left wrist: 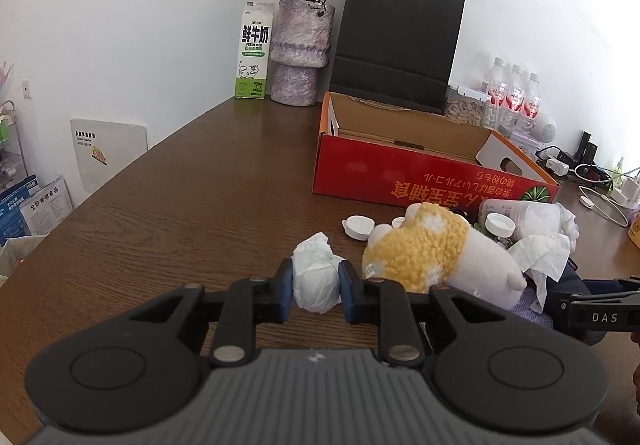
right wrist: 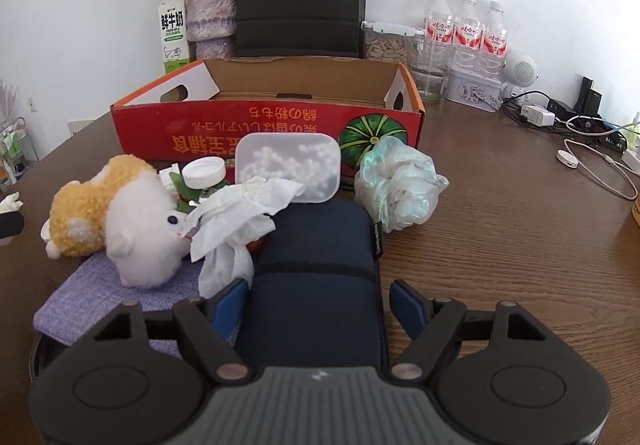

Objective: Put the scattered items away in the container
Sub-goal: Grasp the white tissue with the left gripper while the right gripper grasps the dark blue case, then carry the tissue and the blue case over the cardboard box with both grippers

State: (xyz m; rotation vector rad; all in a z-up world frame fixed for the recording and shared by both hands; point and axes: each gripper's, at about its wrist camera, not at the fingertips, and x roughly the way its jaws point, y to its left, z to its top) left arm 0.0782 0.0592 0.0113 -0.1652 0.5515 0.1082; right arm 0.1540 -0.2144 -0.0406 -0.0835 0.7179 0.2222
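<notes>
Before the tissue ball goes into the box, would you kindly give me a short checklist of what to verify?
1. Left claw shut on the crumpled tissue ball: ok.
2. Red cardboard box open on top: ok.
3. Room inside the box: ok; the visible part looks empty.
4. Right claw gripping the navy pouch: not ok; pads straddle it without pressing.
5. Loose tissue clear of the pouch: not ok; it drapes over the pouch's edge.

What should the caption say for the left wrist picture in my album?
Left gripper squeezes a crumpled tissue ball beside the plush toy, near the red box.
</notes>
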